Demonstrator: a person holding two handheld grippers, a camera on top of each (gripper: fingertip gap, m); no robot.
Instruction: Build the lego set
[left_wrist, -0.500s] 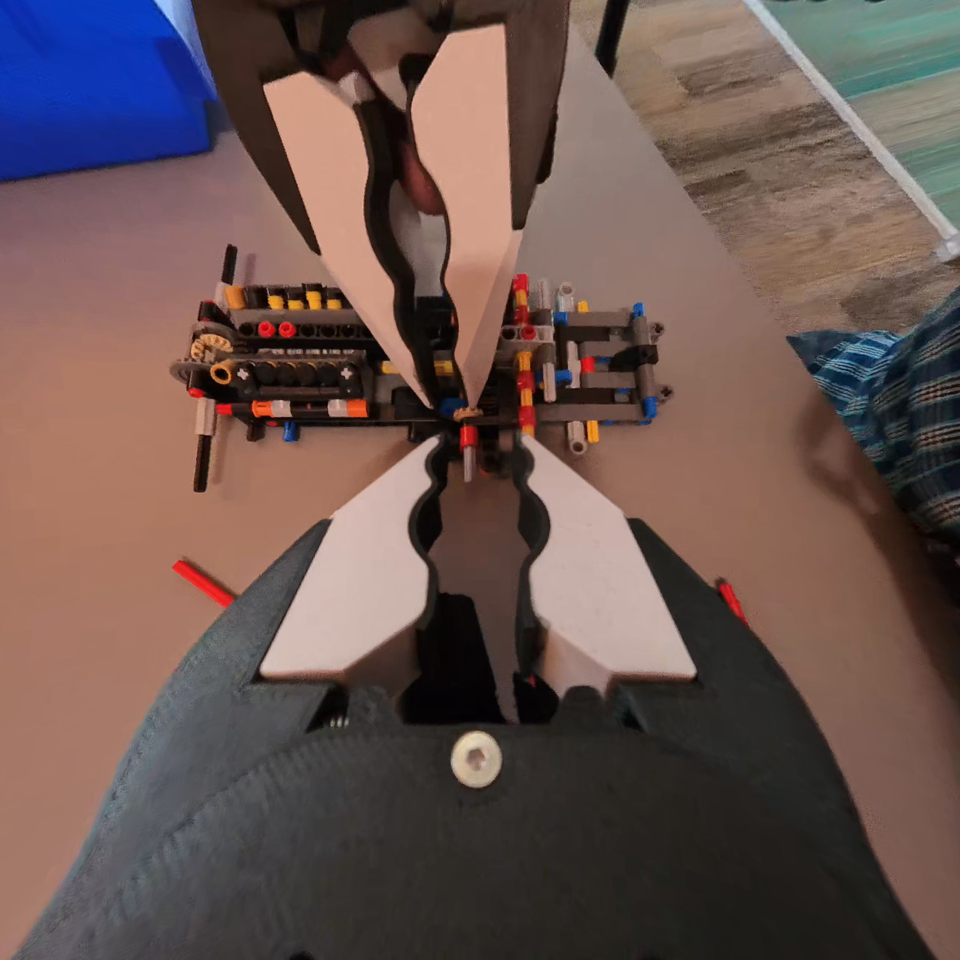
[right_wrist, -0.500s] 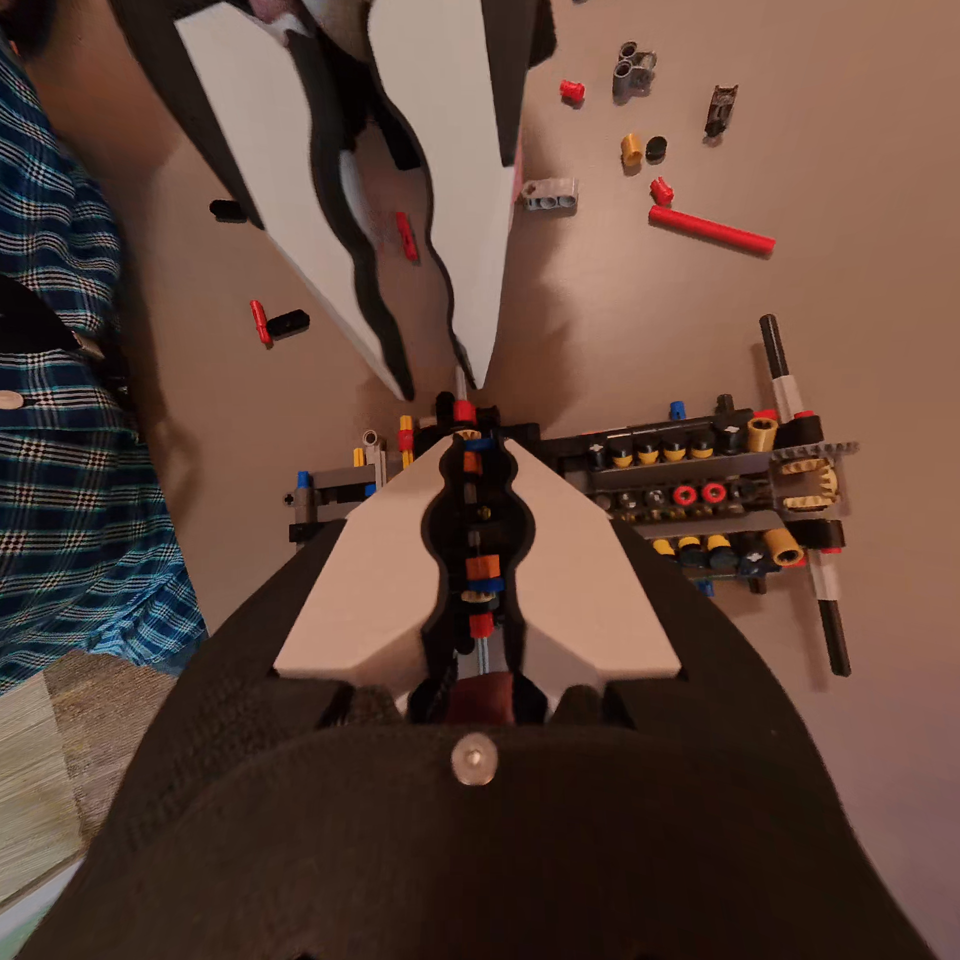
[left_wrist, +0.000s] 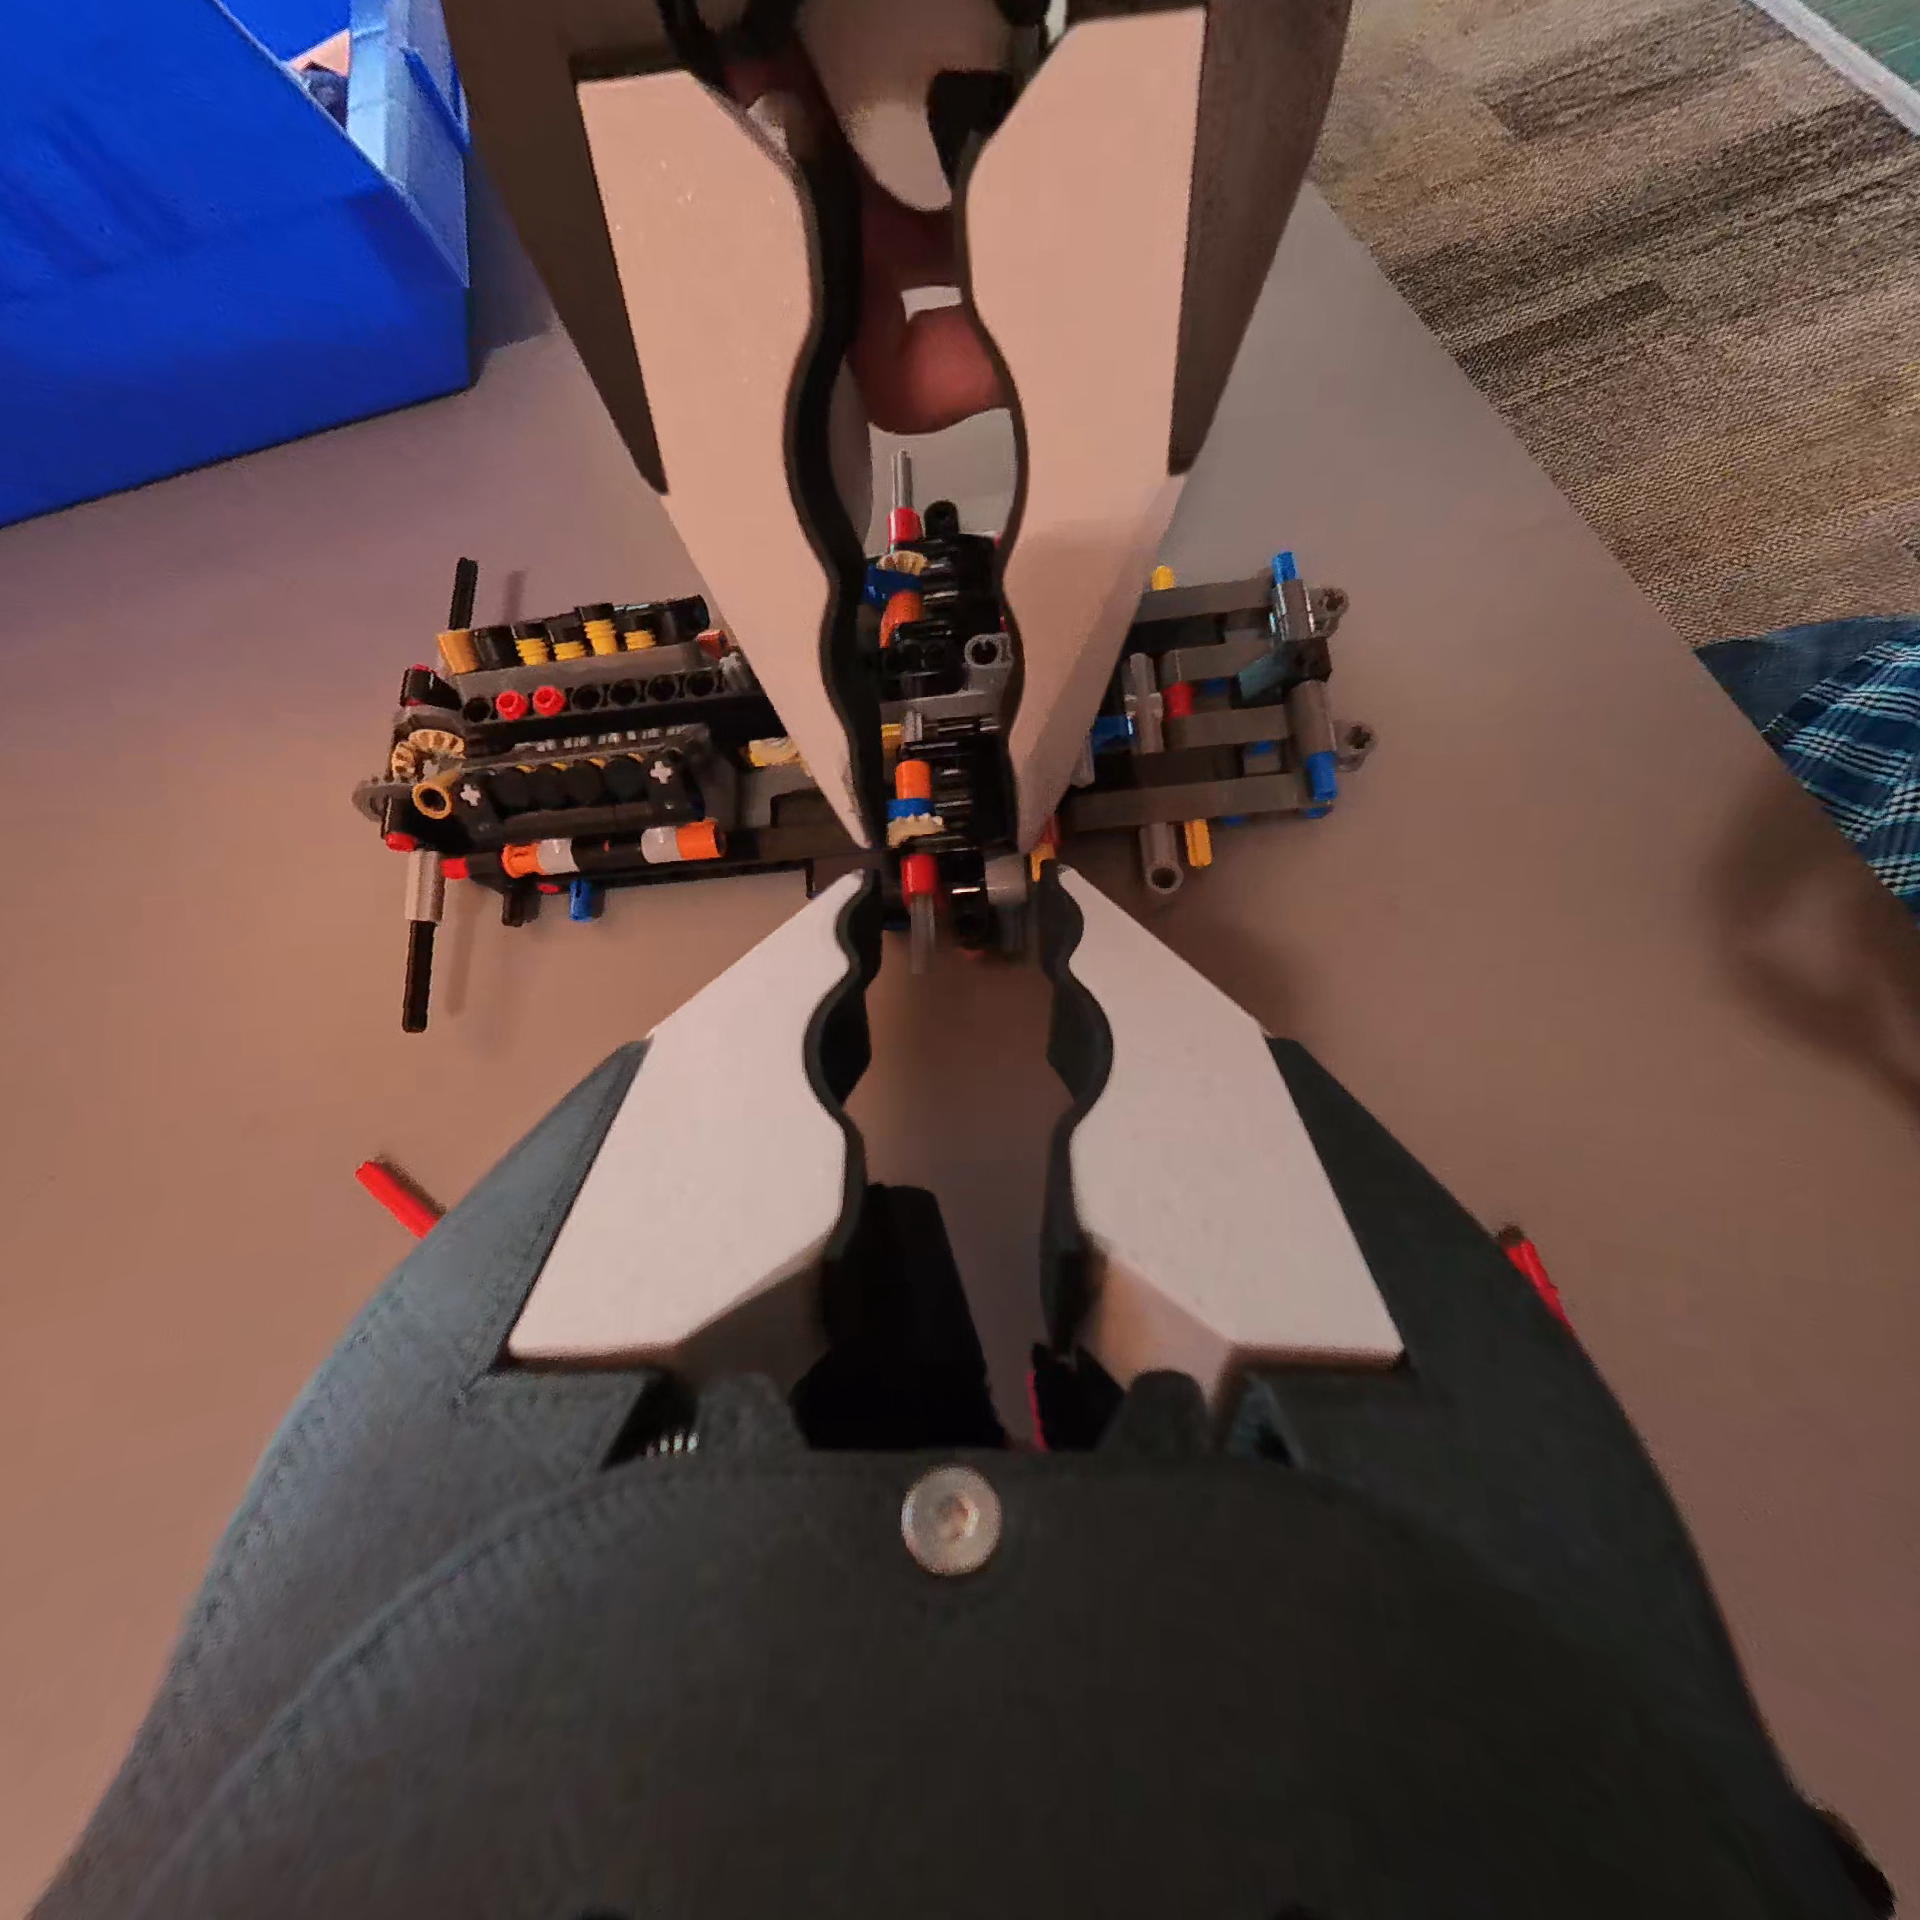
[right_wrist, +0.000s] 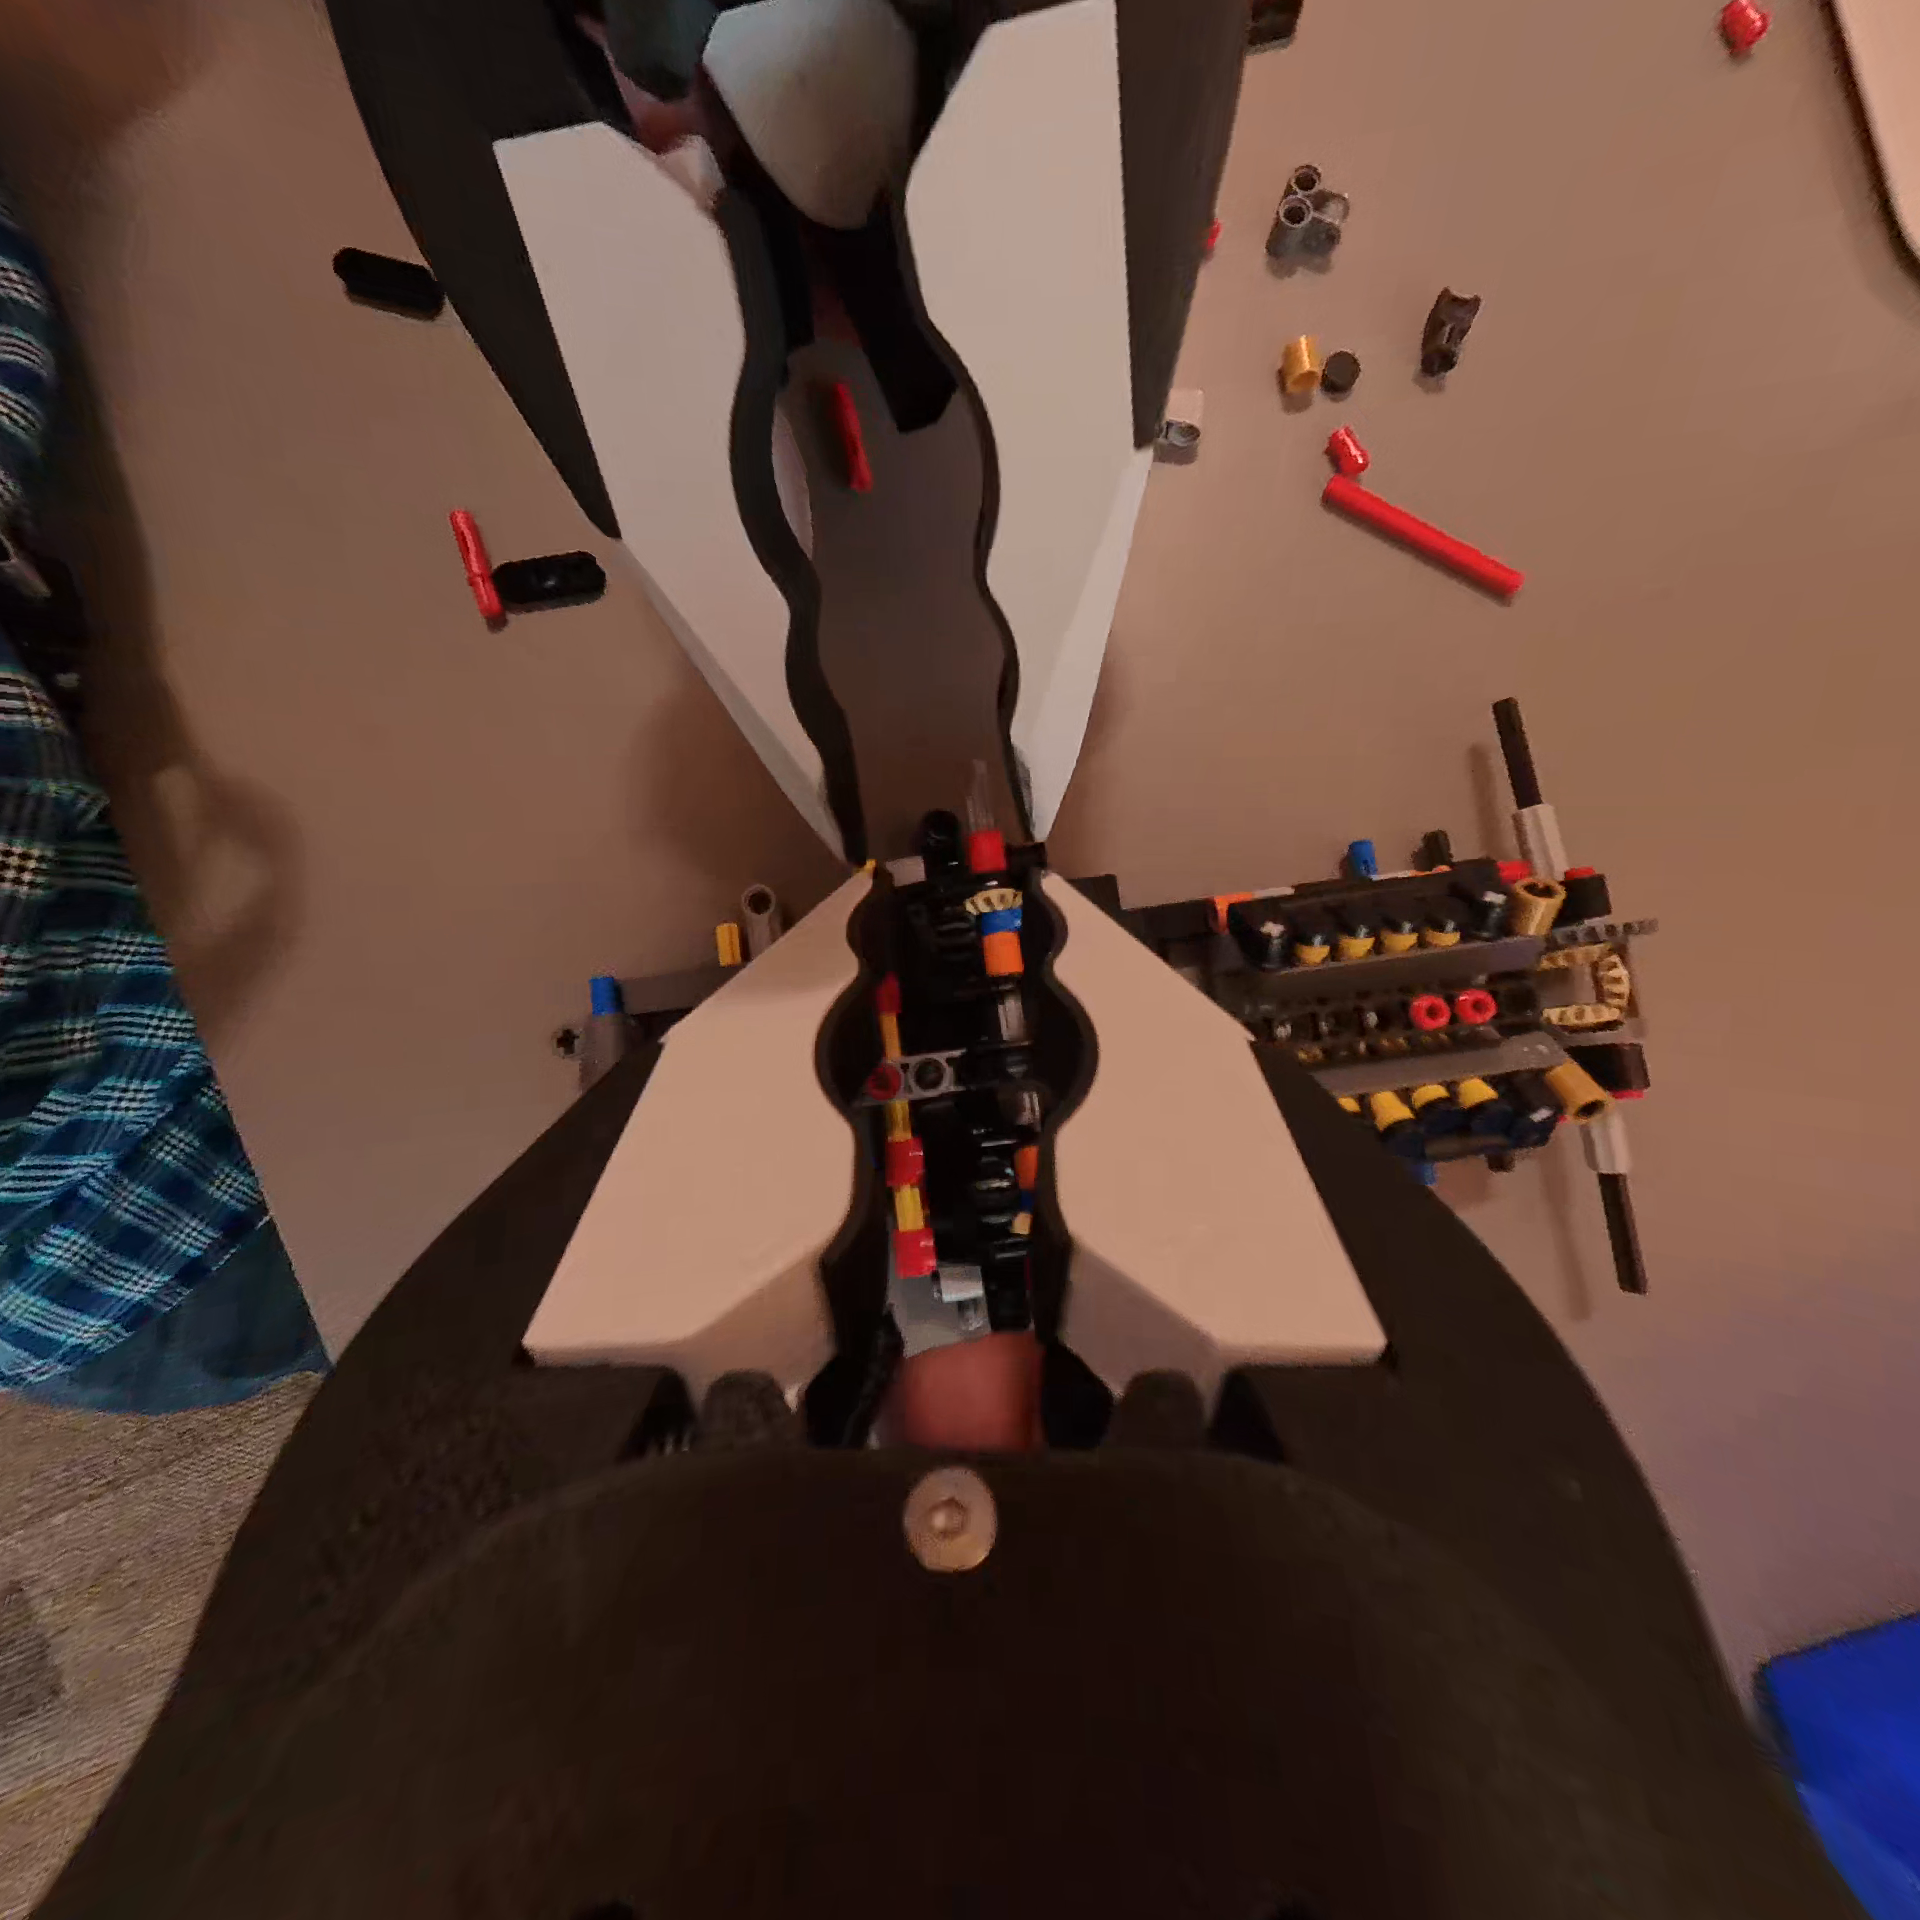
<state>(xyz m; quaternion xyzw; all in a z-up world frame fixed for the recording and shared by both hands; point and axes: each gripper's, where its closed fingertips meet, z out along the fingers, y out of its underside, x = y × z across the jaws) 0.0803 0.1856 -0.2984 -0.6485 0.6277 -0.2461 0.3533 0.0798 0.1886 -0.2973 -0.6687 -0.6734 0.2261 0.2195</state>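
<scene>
The long lego model (left_wrist: 582, 717) of black and grey beams with coloured pins lies flat on the brown table (left_wrist: 208, 1039). It also shows in the right wrist view (right_wrist: 1382, 997). My right gripper (right_wrist: 956, 878) comes from the far side and straddles the model's black middle section, its pads close against both sides; it shows opposite me in the left wrist view (left_wrist: 951, 842). My left gripper (left_wrist: 958, 888) is open, its tips flanking the near end of that section with bare table between the fingers. It faces the right one tip to tip (right_wrist: 945, 831).
A blue bin (left_wrist: 208, 260) stands at the back left. Loose parts lie behind the left gripper: a red axle (right_wrist: 1418, 535), a grey connector (right_wrist: 1304, 213), a red pin (right_wrist: 473, 561), a black pin (right_wrist: 545, 577). A plaid sleeve (right_wrist: 94, 1091) is at the table edge. The grippers are tip to tip, or close to it. The left tips stand about 10 centimeters off the black pin (right_wrist: 545, 577).
The right gripper's jaws have widened from a narrow hold on the axle row to span the whole middle section. The left gripper stays at the section's end.
</scene>
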